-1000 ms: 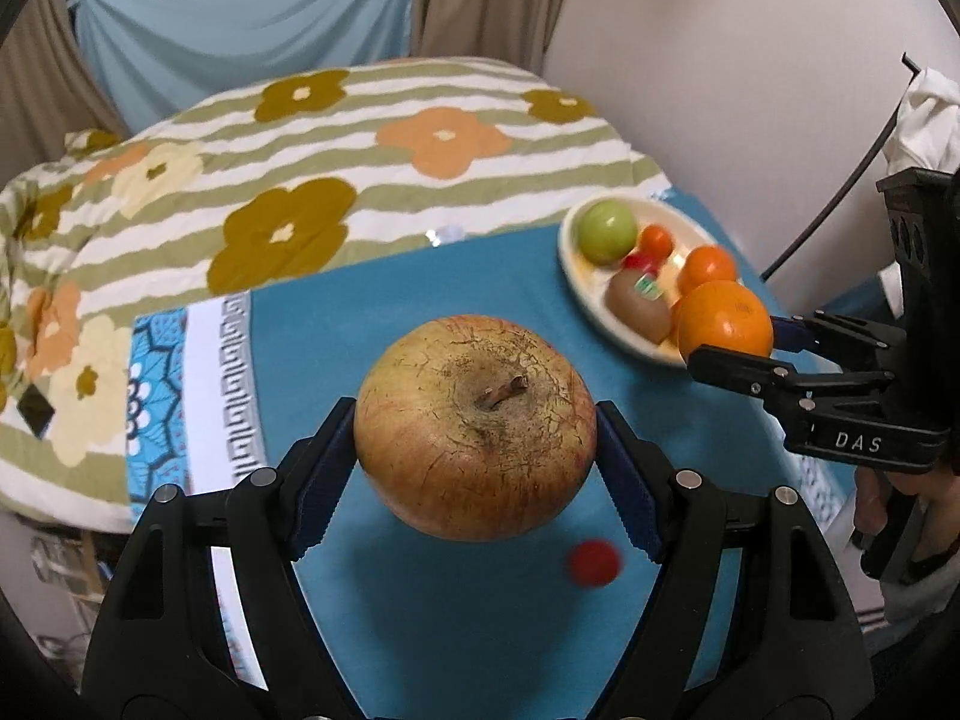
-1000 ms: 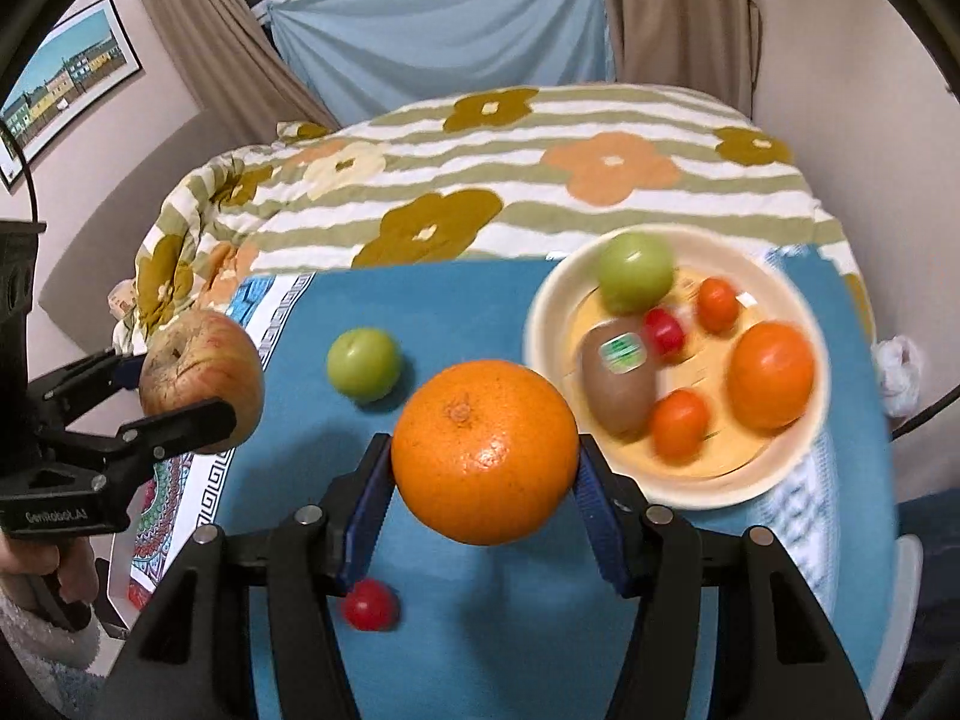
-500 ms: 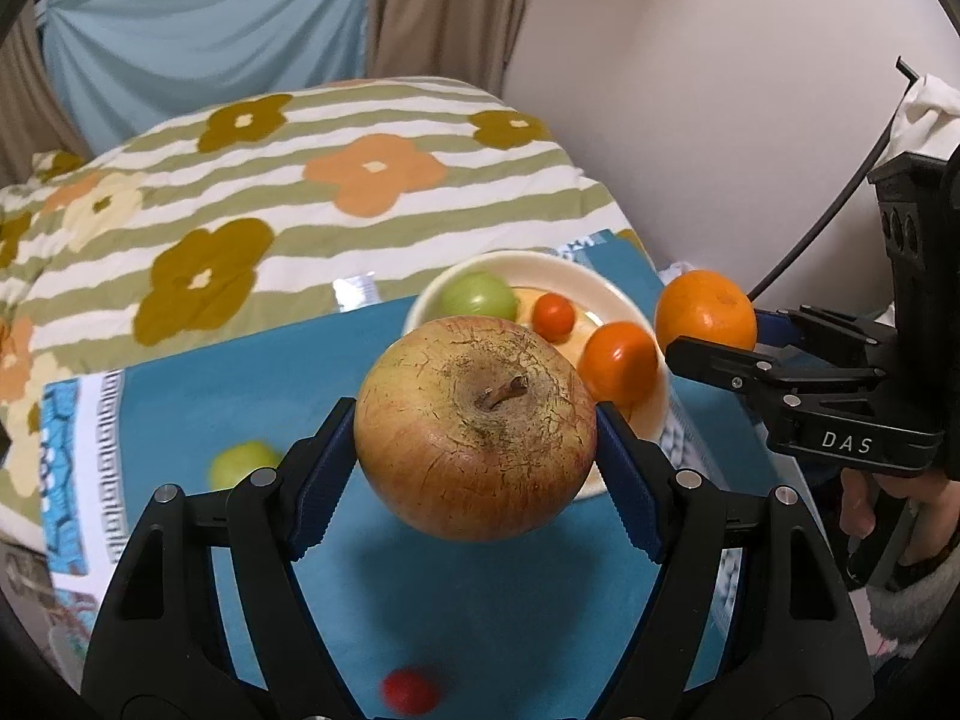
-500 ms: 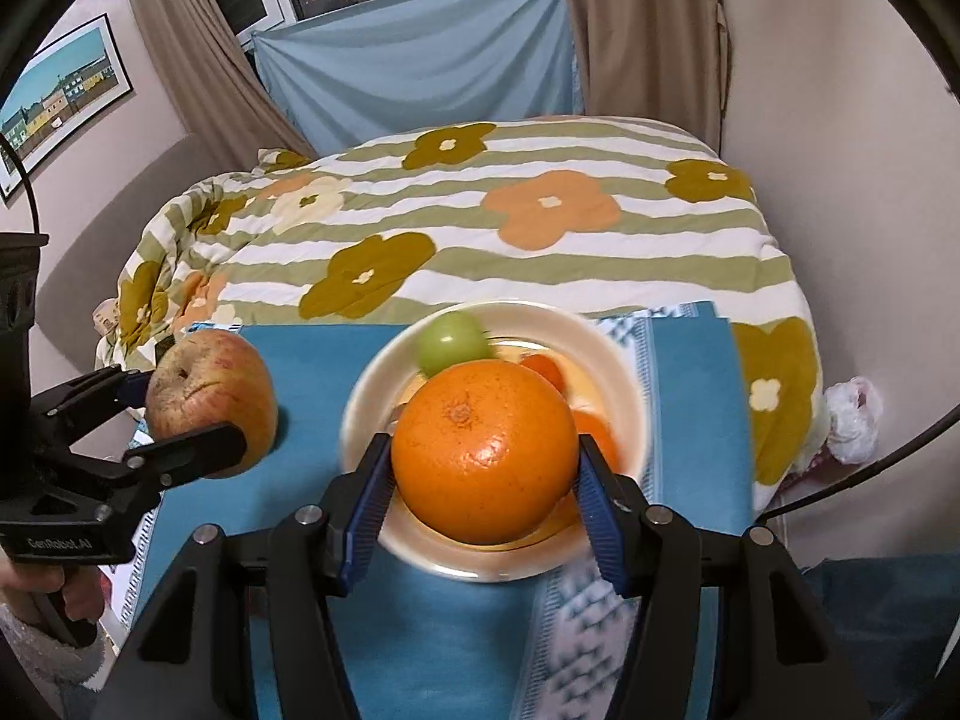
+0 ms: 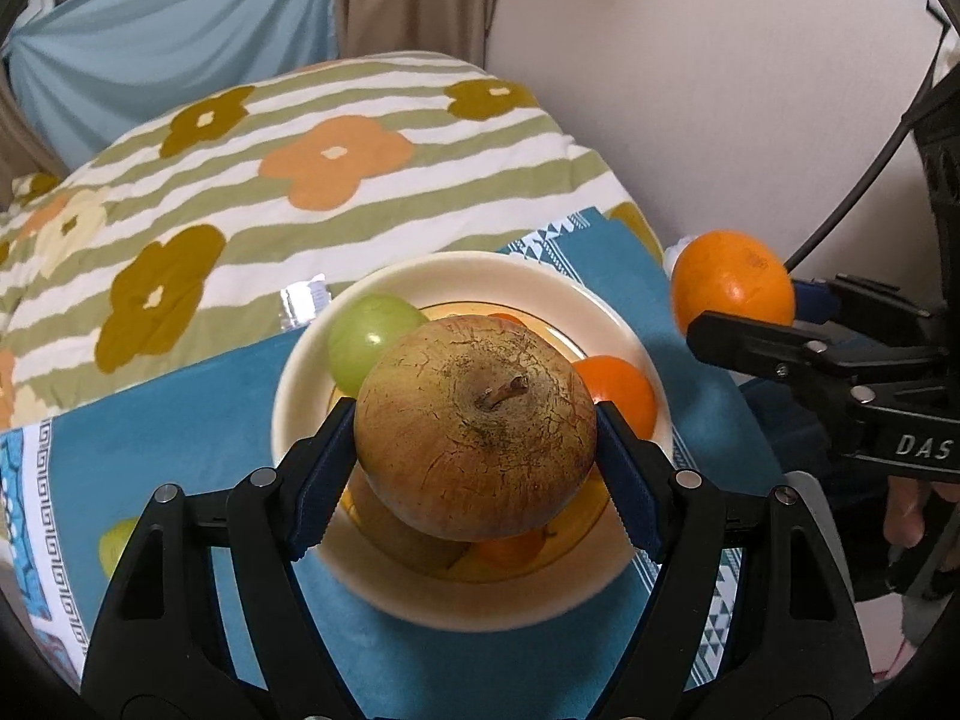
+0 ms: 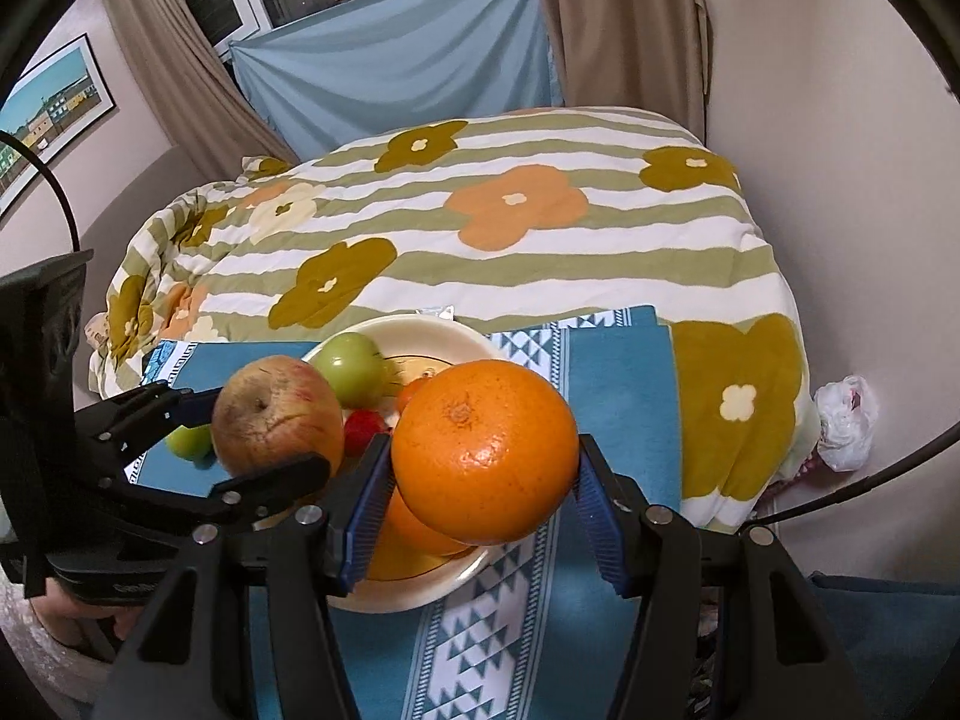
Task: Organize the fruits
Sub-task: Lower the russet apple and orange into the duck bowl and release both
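My left gripper is shut on a big russet apple, held above the cream plate. The plate holds a green fruit, an orange fruit and more fruit hidden under the apple. My right gripper is shut on a large orange, at the plate's right edge. In the right wrist view the left gripper with the apple hangs just left of the orange. From the left wrist view the right gripper and its orange are off the plate's right side.
A blue patterned cloth covers the table, with a small green fruit lying on it left of the plate. Behind lies a flowered striped quilt. A wall stands close on the right. A white plastic bag sits beyond the table's right edge.
Both grippers have travelled right with their fruit. The apple now hangs over the plate, and the orange has shifted from over the plate to its right edge.
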